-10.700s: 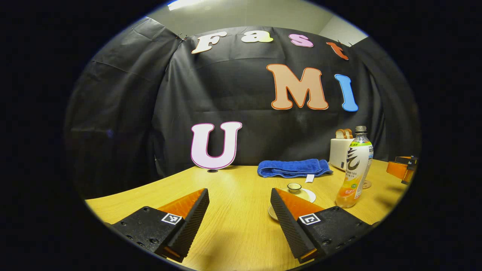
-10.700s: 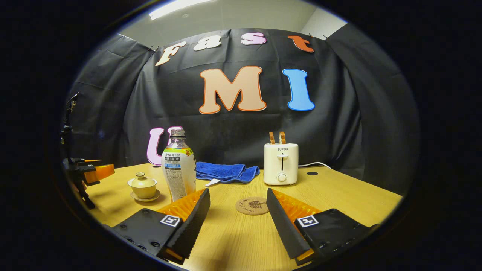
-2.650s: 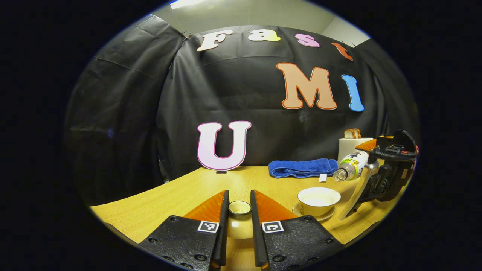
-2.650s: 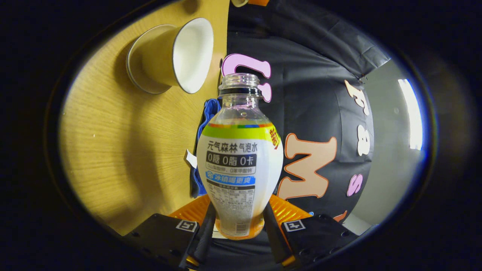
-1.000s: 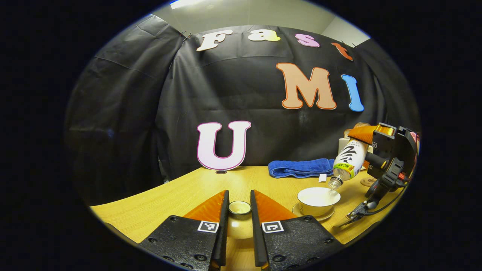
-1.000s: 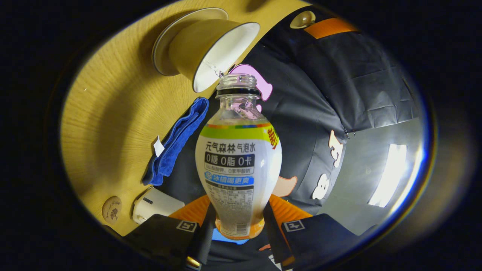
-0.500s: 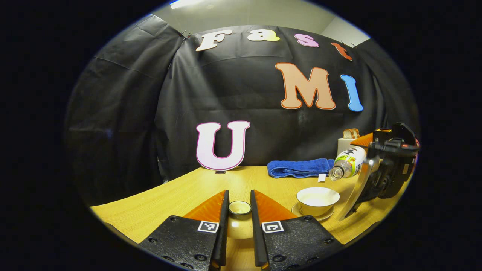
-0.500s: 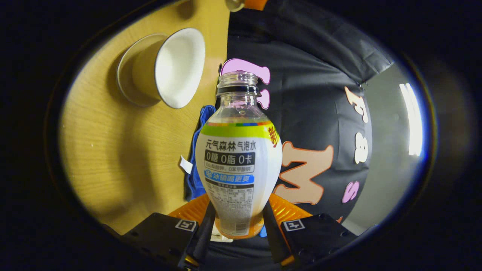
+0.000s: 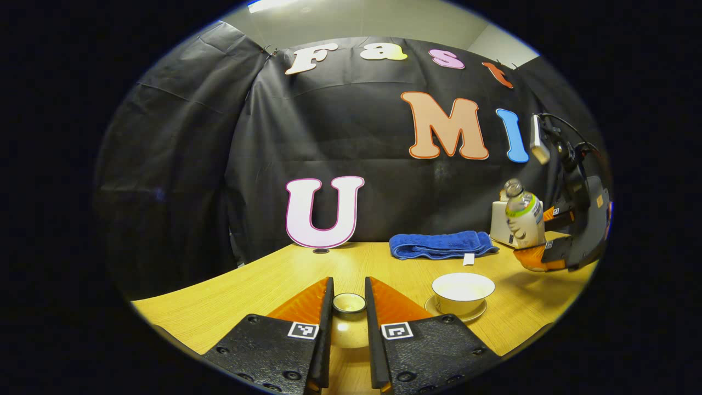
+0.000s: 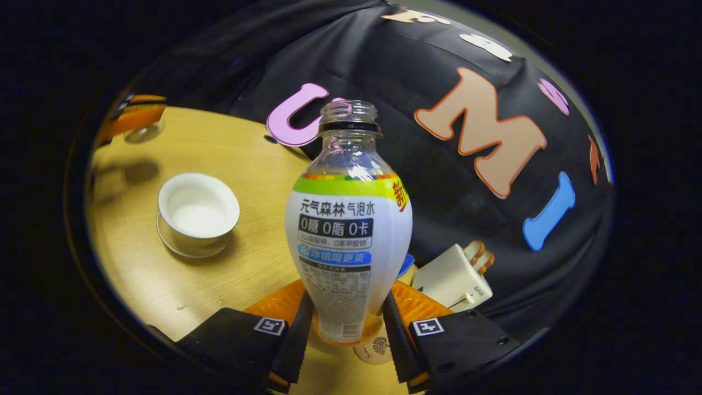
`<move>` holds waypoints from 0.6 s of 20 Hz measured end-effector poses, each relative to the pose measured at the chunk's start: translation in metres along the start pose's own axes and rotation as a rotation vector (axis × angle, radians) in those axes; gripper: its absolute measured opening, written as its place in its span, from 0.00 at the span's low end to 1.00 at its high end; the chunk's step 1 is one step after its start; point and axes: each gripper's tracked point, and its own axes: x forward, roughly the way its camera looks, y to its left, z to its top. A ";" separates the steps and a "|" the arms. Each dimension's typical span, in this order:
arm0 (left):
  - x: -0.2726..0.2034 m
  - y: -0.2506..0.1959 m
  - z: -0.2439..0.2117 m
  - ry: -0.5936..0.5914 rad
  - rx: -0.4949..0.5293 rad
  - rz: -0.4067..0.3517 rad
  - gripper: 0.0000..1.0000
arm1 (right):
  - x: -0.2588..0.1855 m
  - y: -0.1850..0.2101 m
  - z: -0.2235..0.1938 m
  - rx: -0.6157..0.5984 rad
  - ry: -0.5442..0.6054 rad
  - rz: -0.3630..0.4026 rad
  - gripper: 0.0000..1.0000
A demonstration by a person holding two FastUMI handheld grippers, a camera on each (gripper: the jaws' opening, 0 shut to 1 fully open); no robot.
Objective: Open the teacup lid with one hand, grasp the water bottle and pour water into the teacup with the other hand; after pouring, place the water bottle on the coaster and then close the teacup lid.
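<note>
At the bottom centre of the left gripper view, the left gripper [image 9: 349, 334] is clenched on the teacup lid [image 9: 349, 303], both fingers [image 9: 326, 329] pressing its sides so that the knob's ring shows between them. Just beyond, at lower right of that frame, the open teacup [image 9: 463, 289] sits on its saucer [image 9: 477, 315] on the wooden table [image 9: 285, 274]; its pale inside shows, though whether liquid lies in it cannot be made out here. Behind it a folded blue towel [image 9: 441, 244] lies along the table's far edge. At the right edge the right gripper [image 9: 548, 236] holds the water bottle [image 9: 524, 216] near upright and raised above the table, in front of a white toaster [image 9: 500, 227].

In the right gripper view the right gripper [image 10: 344, 329] grasps the water bottle [image 10: 348, 230] low on its body, one finger on each side (the bottle stands capless at frame centre, clear at the neck, with a little orange at its base). Peeking out just below the bottle's base at the bottom of the frame is the round cork coaster [image 10: 377, 346]. At middle left lies the teacup [image 10: 198, 211] on its saucer [image 10: 186, 249], well apart from the bottle. To the lower right stands the toaster [image 10: 452, 281] with bread slices [image 10: 479, 253] in its slots. In the upper left the left gripper [image 10: 137, 118] appears with the lid [image 10: 143, 131] beneath it.
</note>
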 end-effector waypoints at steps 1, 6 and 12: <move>-0.001 0.001 0.000 0.000 0.000 0.000 0.27 | -0.001 -0.006 -0.002 0.075 0.003 0.006 0.69; -0.001 0.000 0.000 -0.001 0.000 0.000 0.27 | 0.008 -0.046 -0.021 0.389 0.025 0.023 0.68; -0.001 0.000 0.000 0.000 0.001 0.000 0.27 | 0.019 -0.086 -0.066 0.559 0.018 -0.029 0.69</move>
